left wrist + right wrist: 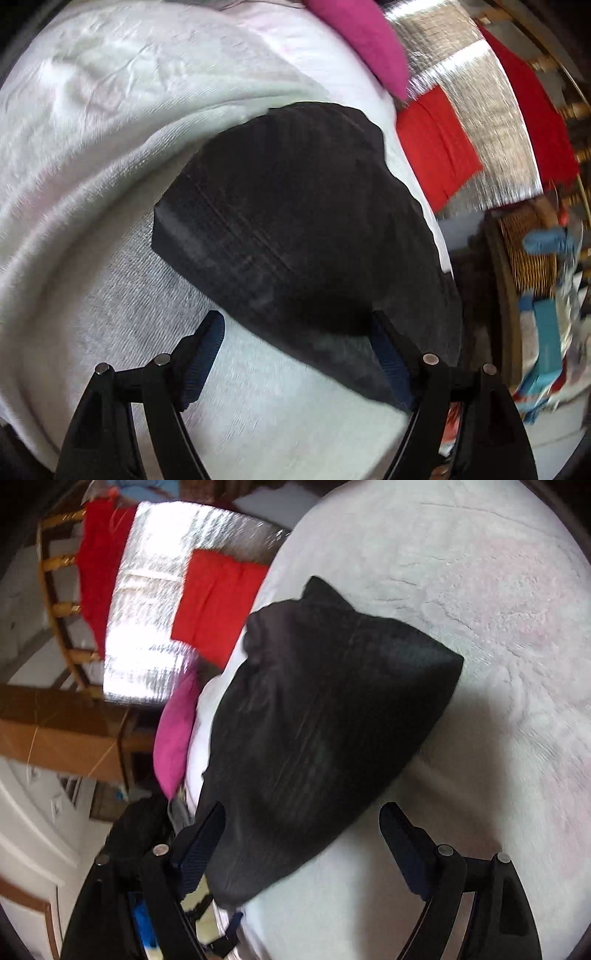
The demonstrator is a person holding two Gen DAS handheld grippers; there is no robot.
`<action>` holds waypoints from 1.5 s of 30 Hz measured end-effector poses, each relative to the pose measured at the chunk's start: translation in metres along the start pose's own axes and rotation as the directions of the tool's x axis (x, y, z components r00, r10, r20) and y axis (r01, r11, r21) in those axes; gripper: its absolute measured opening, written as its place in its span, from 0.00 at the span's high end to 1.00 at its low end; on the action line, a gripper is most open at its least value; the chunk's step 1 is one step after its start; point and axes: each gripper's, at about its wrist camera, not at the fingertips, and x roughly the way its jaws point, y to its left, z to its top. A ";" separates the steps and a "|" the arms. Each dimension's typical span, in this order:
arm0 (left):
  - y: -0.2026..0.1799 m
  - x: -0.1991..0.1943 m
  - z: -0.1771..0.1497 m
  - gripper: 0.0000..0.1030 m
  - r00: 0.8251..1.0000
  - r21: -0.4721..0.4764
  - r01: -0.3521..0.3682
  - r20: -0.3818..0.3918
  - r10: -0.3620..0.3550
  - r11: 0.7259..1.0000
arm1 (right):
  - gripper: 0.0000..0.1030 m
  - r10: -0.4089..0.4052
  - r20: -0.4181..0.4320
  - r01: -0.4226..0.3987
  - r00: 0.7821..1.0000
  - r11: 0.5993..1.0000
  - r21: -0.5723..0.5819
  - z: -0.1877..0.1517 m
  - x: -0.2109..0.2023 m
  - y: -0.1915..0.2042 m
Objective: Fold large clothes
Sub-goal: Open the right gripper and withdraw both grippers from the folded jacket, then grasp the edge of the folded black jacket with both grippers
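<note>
A folded black garment (295,229) lies on a white blanket (92,129) near the bed's edge. It also shows in the right wrist view (317,716). My left gripper (299,325) is open, its fingers spread at the garment's near edge, the right finger (388,354) against the cloth. My right gripper (303,816) is open too, its fingers wide apart at the garment's near end; the left finger (201,842) lies beside the cloth. Neither holds anything.
A magenta cloth (362,40) lies at the bed's edge, also in the right wrist view (173,738). Red clothes (436,147) and a silver foil sheet (155,602) hang beyond. A wicker basket (528,251) and clutter stand on the floor.
</note>
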 end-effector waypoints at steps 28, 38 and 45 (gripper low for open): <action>-0.025 -0.032 -0.007 0.76 0.990 0.115 -0.045 0.141 0.028 0.992 | 0.64 -0.143 0.219 0.196 0.965 0.951 -0.239 -0.016 -0.024 0.051; -0.021 -0.030 -0.046 0.58 0.980 0.211 -0.195 0.078 0.182 0.958 | 0.55 -0.173 0.109 0.193 0.979 0.956 -0.219 -0.025 -0.051 0.005; -0.015 -0.065 -0.065 0.38 0.965 0.290 -0.226 -0.067 0.255 0.930 | 0.41 -0.262 -0.057 0.241 0.963 0.940 -0.243 -0.026 -0.090 0.001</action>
